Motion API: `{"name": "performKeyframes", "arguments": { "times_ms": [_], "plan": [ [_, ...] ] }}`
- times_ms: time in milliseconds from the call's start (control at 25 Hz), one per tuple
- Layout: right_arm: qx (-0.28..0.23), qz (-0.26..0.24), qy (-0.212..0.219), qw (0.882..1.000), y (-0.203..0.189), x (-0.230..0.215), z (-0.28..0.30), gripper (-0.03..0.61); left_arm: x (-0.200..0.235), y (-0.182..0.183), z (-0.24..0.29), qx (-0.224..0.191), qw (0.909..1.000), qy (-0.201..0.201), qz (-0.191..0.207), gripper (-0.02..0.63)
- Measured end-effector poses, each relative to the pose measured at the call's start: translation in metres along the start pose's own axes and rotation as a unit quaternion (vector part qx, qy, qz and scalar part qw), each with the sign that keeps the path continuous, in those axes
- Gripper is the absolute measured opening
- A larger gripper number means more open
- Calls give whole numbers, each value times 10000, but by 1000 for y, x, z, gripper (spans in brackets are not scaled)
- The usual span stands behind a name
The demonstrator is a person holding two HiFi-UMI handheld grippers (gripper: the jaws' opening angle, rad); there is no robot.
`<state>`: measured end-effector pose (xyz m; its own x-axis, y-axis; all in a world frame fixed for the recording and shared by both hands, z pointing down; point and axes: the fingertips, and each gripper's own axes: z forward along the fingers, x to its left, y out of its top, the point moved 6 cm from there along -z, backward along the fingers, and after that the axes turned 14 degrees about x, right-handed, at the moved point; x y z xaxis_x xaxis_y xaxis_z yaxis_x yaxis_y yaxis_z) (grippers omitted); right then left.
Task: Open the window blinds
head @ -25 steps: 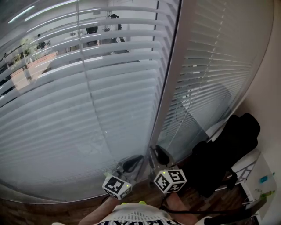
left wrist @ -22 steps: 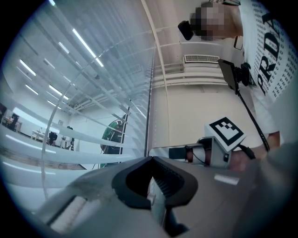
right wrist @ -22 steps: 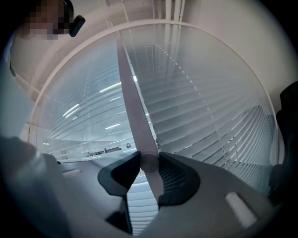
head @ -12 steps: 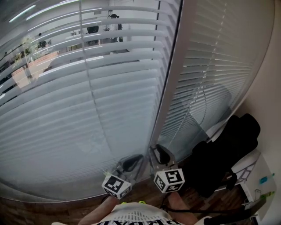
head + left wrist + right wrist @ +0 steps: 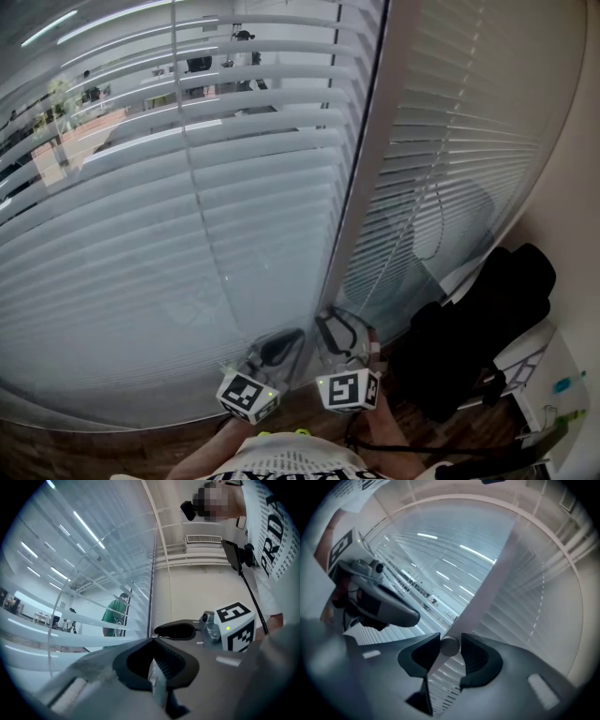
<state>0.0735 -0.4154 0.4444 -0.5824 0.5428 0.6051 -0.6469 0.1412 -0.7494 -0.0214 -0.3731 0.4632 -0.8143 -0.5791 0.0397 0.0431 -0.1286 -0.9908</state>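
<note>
Two panels of white window blinds fill the head view: a wide left panel (image 5: pixel 187 206) and a narrower right panel (image 5: pixel 469 141), parted by a white frame post (image 5: pixel 366 187). The left panel's upper slats stand tilted, and an office shows through the gaps. My right gripper (image 5: pixel 339 330) is at the foot of the post. The round end of the blind's tilt wand (image 5: pixel 450 646) sits between its pads and touches both while its jaws are opening (image 5: pixel 450 652). My left gripper (image 5: pixel 279 347) hangs just left of it, shut, with nothing I can make out in it (image 5: pixel 157 670).
A black chair with dark cloth over it (image 5: pixel 478 328) stands close at the right, with a white desk (image 5: pixel 553 375) beyond it. A thin cord loop (image 5: pixel 433 246) hangs before the right panel. A wooden floor (image 5: pixel 112 450) runs along the bottom.
My right gripper has rolled about its own axis at the wand, so its marker cube shows a different face. The left gripper has stayed still.
</note>
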Motion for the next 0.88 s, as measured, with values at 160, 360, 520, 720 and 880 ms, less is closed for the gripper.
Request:
{"name": "performKeyframes", "arguments": {
  "times_ms": [160, 360, 520, 720, 880],
  "plan": [
    [37, -212, -45, 9998, -3, 2, 2, 138, 0, -1, 0, 13, 10000, -19, 12, -8],
    [-20, 163, 29, 9999, -2, 1, 0, 135, -2, -1, -1, 19, 10000, -21, -11, -8],
    [-83, 683, 211, 9974, -4, -1, -1, 135, -3, -1, -1, 29, 10000, -31, 3, -8],
    [-232, 1545, 420, 9868, -6, -4, -1, 135, -3, 0, -1, 36, 10000, -20, -1, -8],
    [-303, 2100, 555, 9757, -8, -6, -1, 135, -3, -3, -1, 26, 10000, -29, 35, -8]
  ]
}}
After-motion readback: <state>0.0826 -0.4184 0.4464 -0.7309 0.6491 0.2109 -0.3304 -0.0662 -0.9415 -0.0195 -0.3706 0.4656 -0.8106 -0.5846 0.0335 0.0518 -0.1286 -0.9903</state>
